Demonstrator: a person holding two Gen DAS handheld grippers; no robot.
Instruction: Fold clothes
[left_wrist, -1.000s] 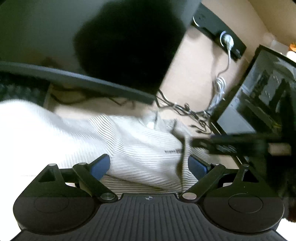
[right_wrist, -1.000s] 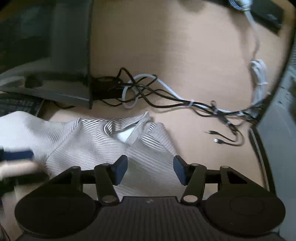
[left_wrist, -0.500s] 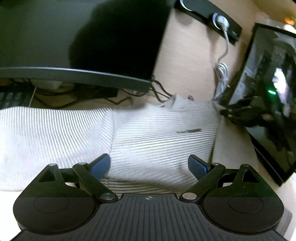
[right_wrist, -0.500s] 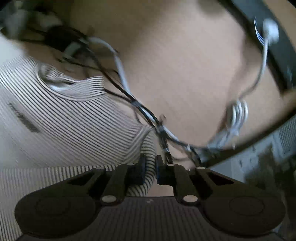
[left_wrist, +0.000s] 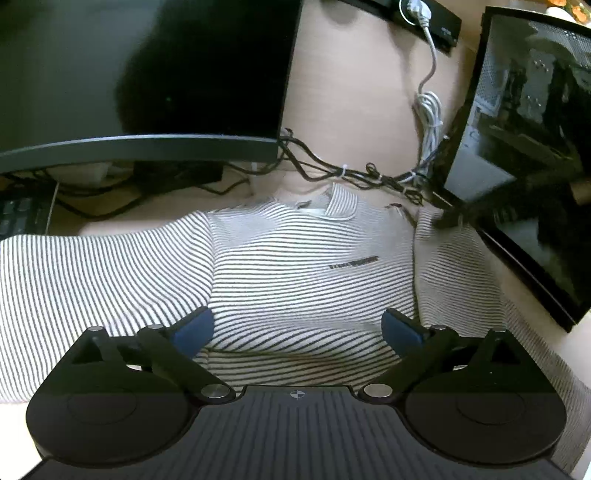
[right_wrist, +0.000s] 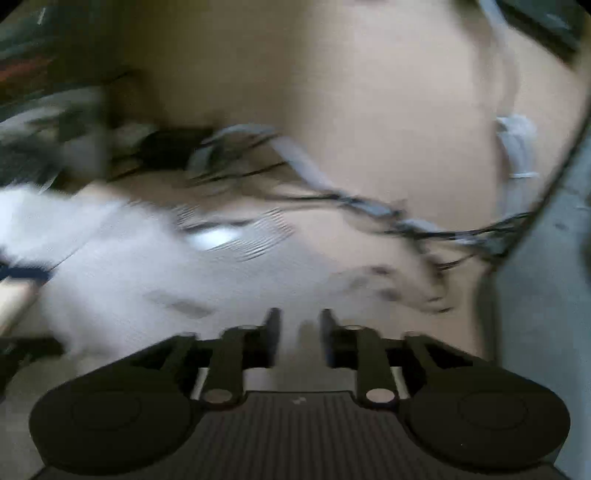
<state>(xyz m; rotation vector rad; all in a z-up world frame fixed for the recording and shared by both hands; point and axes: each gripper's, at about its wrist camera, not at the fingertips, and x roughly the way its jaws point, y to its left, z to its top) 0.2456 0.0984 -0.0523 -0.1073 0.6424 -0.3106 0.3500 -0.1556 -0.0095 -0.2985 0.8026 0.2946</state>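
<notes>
A white shirt with thin black stripes (left_wrist: 310, 266) lies spread on the desk, collar (left_wrist: 341, 203) at the far side, one sleeve out to the left. My left gripper (left_wrist: 297, 330) is open and empty, low over the shirt's near part. The right gripper's fingers (left_wrist: 448, 219) show at the shirt's right shoulder in the left wrist view. The right wrist view is badly blurred: my right gripper (right_wrist: 298, 332) has its jaws a narrow gap apart over the shirt (right_wrist: 129, 258), with pale cloth seen in the gap. I cannot tell if it pinches the cloth.
A dark monitor (left_wrist: 147, 74) stands at the far left over a keyboard (left_wrist: 22, 218). A tangle of cables (left_wrist: 354, 173) lies just beyond the collar. A computer case (left_wrist: 532, 147) stands at the right. A power strip (left_wrist: 428, 11) sits at the back.
The shirt now lies flatter and wider, with the right shoulder and sleeve pulled out to the right. My right gripper's jaws have parted a little and the right view has swung fast.
</notes>
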